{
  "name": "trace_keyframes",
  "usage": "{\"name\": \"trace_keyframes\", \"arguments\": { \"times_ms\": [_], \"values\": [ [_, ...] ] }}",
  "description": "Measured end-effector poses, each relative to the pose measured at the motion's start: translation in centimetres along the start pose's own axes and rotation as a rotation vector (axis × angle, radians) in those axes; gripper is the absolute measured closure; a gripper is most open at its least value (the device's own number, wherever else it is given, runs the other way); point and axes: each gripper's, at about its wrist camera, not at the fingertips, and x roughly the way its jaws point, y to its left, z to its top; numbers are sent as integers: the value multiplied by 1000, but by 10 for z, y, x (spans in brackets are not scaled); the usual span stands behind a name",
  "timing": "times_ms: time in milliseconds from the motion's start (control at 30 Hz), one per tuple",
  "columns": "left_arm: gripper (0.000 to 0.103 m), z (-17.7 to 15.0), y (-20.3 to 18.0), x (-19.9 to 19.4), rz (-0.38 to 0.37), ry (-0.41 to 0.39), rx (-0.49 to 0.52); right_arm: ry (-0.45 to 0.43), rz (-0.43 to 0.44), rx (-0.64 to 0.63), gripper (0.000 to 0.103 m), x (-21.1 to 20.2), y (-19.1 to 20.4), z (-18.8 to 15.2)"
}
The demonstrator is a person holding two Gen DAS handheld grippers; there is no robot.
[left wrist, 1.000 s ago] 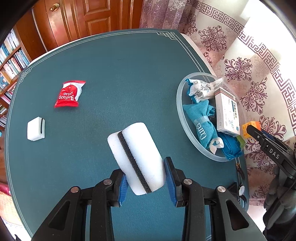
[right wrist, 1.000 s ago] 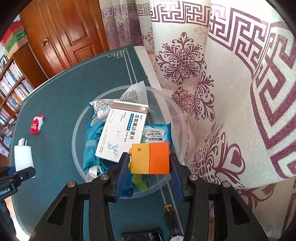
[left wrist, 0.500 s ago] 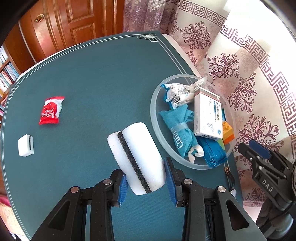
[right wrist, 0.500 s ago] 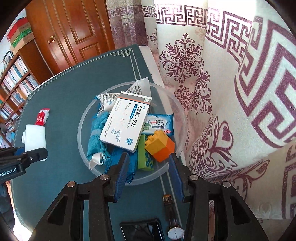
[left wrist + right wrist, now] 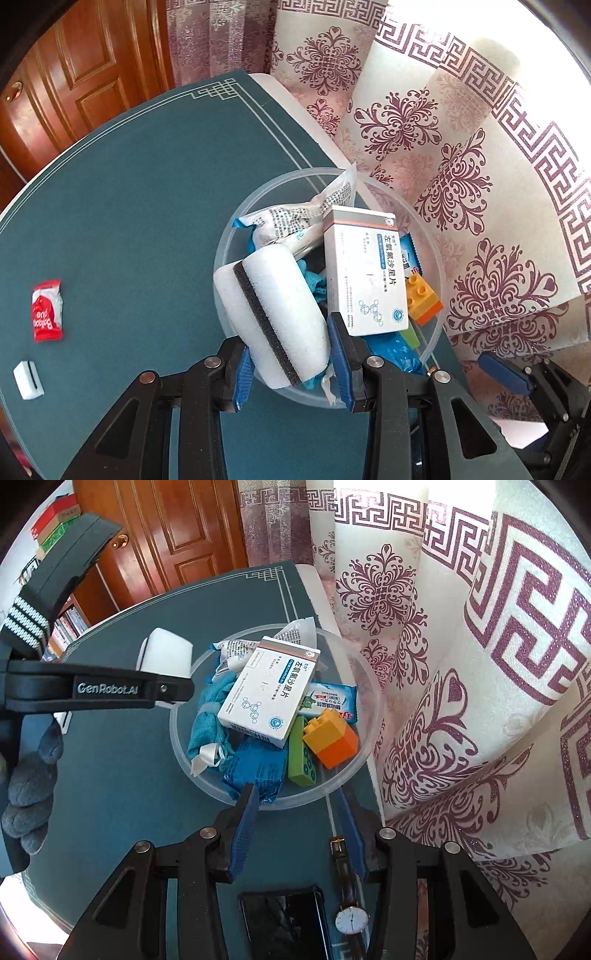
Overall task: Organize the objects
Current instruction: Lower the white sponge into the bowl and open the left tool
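Note:
My left gripper (image 5: 291,354) is shut on a white sponge with a black stripe (image 5: 273,317), and holds it over the left side of the clear bowl (image 5: 314,170). In the right wrist view the sponge (image 5: 166,657) hangs at the bowl's (image 5: 332,786) far left rim behind a left gripper finger (image 5: 110,690). My right gripper (image 5: 297,794) stands open and empty at the bowl's near rim. An orange and yellow block (image 5: 332,738) lies in the bowl beside a green block (image 5: 301,753) and a white medicine box (image 5: 269,690).
The bowl also holds a teal cloth (image 5: 207,720) and packets. A red packet (image 5: 46,314) and a small white sponge (image 5: 27,380) lie on the green tabletop at the left. A phone (image 5: 284,923) and a watch (image 5: 351,919) lie near me. A patterned curtain (image 5: 461,664) hangs right.
My left gripper carried the sponge right, from above the bare tabletop to above the bowl. My right gripper let go of the orange and yellow block, which dropped into the bowl, and drew back.

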Motion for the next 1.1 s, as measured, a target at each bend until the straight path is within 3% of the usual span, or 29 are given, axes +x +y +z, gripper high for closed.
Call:
{"name": "trace_keyframes", "arguments": {
  "times_ms": [167,400,533,633,667,1100],
  "values": [
    [65,14,-12,15,-12,1,64,13,6,-3,57,1,-2,-4],
    [65,26,-22,32,-71,36,68,24,2,13,57,2,-9,-6],
    [57,28,-24,36,-71,49,64,27,-2,25,57,3,-11,-6],
    [36,28,-20,34,-60,47,48,25,-1,31,57,2,-12,-4],
    [33,28,-17,32,-57,41,42,24,0,32,57,2,-11,-3],
    [26,11,25,13,5,14,-55,23,29,2,57,5,10,2]
  ]
}}
